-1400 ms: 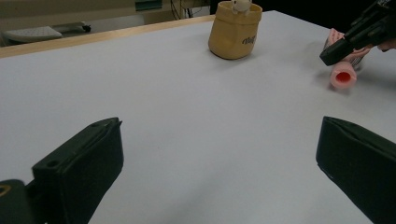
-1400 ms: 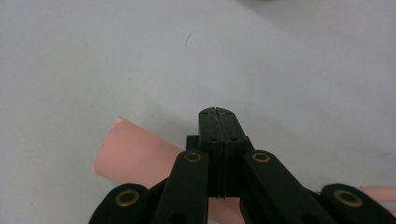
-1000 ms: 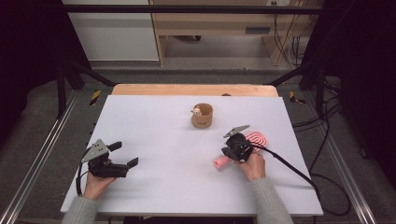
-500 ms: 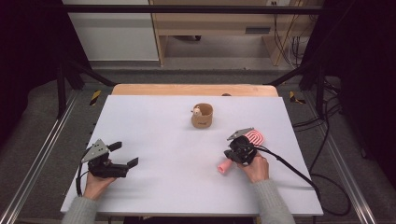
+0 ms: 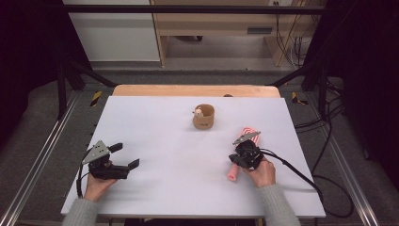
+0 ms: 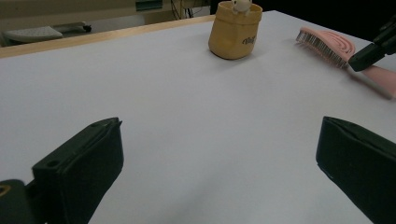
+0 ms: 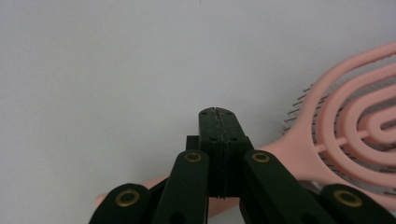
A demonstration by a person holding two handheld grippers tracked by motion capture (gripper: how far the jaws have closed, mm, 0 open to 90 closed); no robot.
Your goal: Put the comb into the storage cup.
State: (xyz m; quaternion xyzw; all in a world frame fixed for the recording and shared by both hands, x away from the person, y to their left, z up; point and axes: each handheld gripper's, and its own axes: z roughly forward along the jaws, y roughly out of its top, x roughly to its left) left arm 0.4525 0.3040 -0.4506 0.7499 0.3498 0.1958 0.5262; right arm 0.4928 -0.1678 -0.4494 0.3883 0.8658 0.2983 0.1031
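Cup (image 5: 203, 117) beyond hairbrush (image 5: 237, 165); apart

hairbrush (image 7: 348, 126): was pink, with an openwork head of concentric loops and thin dark bristles.
right claw (image 7: 218, 114): was black, with brass-coloured rivets at the joints.
left claw (image 6: 219, 163): was black, with a grey plate on top in the high view.
cup (image 6: 234, 30): was mustard tan, with a small dark mark on its side, perhaps lettering; a cream-white figure sat at its rim.
desk (image 5: 160, 136): was plain white, with a pale wood strip along the far edge.
sleeves (image 5: 277, 207): were grey.
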